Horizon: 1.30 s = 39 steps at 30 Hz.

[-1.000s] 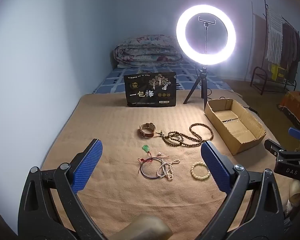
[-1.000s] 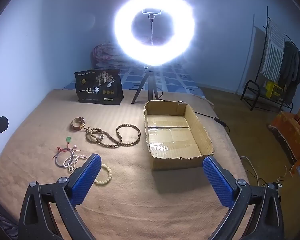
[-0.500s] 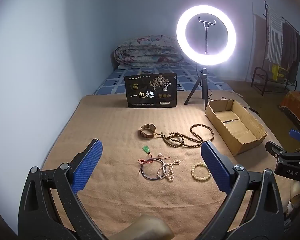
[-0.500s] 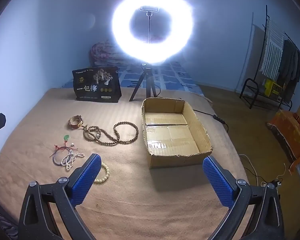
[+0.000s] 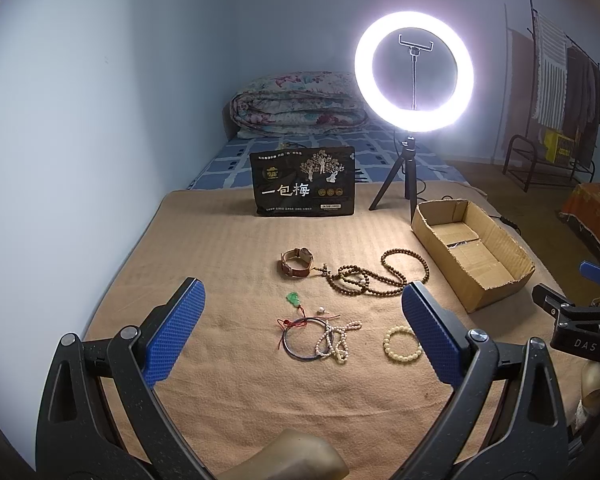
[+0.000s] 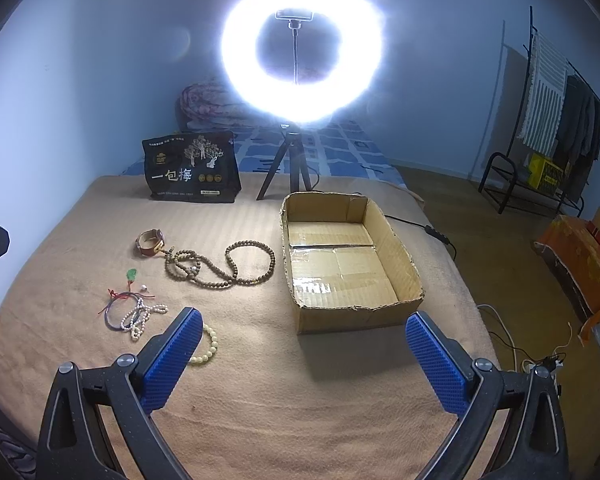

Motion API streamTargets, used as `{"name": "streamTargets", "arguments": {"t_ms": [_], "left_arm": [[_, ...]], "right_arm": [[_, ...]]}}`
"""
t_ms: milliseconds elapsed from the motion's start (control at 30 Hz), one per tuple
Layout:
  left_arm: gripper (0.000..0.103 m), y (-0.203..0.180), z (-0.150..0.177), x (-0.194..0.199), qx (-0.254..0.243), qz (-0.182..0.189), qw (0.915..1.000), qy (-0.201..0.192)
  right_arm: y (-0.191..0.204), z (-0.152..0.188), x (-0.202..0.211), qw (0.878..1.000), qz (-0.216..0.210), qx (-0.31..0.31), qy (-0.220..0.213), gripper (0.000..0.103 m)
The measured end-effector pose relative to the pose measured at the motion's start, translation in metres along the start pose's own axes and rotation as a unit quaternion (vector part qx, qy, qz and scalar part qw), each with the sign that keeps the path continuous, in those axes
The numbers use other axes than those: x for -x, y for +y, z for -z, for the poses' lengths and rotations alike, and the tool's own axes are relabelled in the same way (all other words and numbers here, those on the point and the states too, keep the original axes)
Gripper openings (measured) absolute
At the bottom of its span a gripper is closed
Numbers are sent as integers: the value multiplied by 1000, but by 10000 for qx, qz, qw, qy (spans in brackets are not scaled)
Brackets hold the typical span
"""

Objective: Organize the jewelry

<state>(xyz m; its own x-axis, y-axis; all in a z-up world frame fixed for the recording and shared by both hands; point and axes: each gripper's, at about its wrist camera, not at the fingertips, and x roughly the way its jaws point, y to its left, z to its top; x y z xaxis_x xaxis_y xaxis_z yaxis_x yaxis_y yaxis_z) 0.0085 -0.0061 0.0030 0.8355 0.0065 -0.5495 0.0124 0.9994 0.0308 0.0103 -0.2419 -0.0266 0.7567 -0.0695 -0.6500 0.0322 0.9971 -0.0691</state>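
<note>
Jewelry lies on a tan blanket: a brown watch, a long brown bead necklace, a green pendant on red cord, a tangle of blue bangle and white bead strings, and a cream bead bracelet. An open empty cardboard box sits to the right of them. My left gripper is open and empty, above the near blanket facing the tangle. My right gripper is open and empty, in front of the box; the cream bracelet lies by its left finger.
A lit ring light on a tripod and a black printed pouch stand at the blanket's far edge. A folded quilt lies behind. A clothes rack and cables are on the floor to the right.
The right gripper has drifted slightly right and forward, so the box sits more to the left in its view. The left gripper has barely moved. Nothing was taken hold of.
</note>
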Motion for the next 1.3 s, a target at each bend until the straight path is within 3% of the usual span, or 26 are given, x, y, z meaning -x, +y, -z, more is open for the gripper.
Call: {"name": "streamTargets", "arguments": {"t_ms": [1300], "left_arm": [[101, 4, 3, 6, 28, -2, 10000, -9]], "right_arm": [[2, 1, 0, 10000, 4, 3, 52, 103]]}}
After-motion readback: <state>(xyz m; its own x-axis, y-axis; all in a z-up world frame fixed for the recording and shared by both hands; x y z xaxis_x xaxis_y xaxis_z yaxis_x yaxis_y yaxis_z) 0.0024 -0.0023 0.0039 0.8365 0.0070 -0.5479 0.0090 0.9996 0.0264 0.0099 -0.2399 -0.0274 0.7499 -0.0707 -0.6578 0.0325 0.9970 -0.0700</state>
